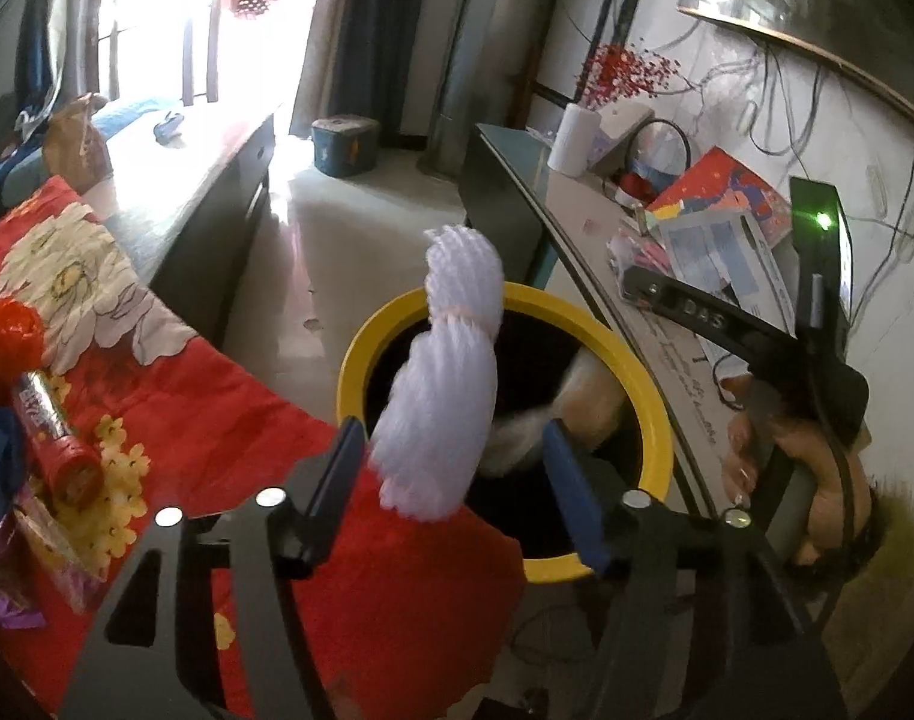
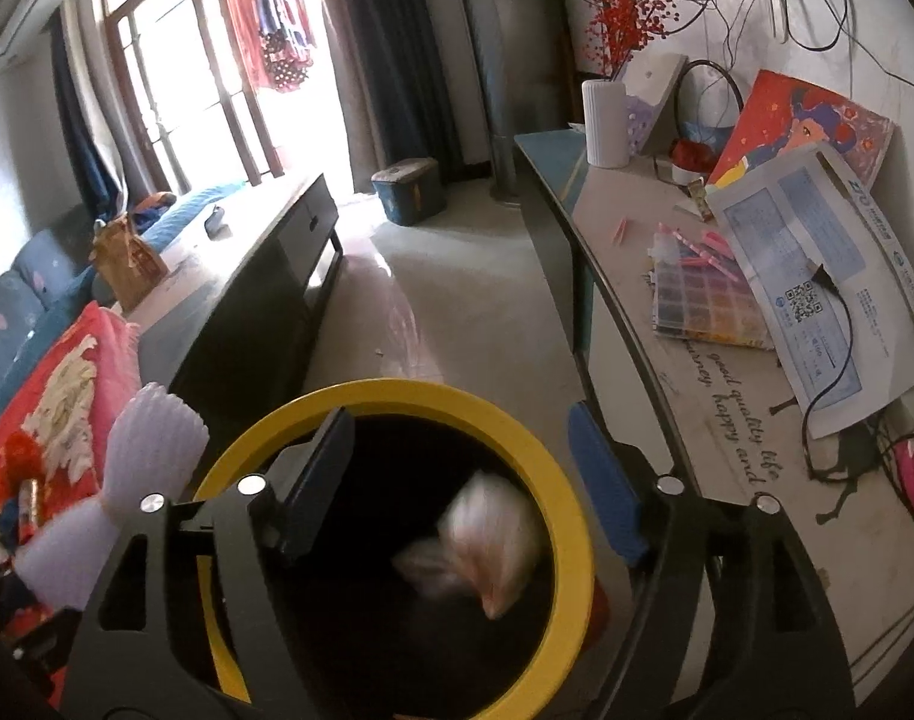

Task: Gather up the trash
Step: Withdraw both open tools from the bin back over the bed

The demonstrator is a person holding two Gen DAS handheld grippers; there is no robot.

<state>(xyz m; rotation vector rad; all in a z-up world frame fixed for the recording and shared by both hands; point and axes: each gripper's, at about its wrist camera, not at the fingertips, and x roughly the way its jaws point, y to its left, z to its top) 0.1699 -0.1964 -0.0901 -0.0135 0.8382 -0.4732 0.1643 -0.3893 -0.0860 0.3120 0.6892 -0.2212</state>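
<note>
Left claw (image 1: 450, 468): jaws stand wide, with blue-faced flat pads. A white foam net sleeve (image 1: 450, 372), ribbed in texture and pinched at the middle into an hourglass shape, stands between the pads over the near-left rim of the bin; neither pad presses on it. Its outline is slightly blurred. In the right wrist view the same sleeve (image 2: 150, 450) shows at the left, just outside the bin rim.

Right claw (image 2: 457, 468): jaws wide apart, nothing between the pads. It hangs directly above the bin mouth. In the left wrist view a hand (image 1: 811, 480) grips its black handle at the right edge.

Bin (image 2: 396, 396): round, with a smooth yellow rim and a dark interior, standing on the pale floor between a cloth-covered surface and the tabletop (image 2: 727, 420). Inside it lies a crumpled pale wrapper (image 2: 493, 546), thin and glossy, blurred in both views.

Red floral cloth (image 1: 174, 396): soft, printed with white and yellow flowers, draped at the left of the bin, one corner reaching the rim. On it lie a foil-wrapped cylindrical roll (image 1: 54, 444), a crinkled red plastic bundle (image 1: 6, 342) and a purple wrapper (image 1: 12, 576), all well apart from the bin.

The tabletop carries printed paper sheets (image 2: 817, 276), a ribbed white vase (image 2: 607, 120) with red sprigs, and black cables.
</note>
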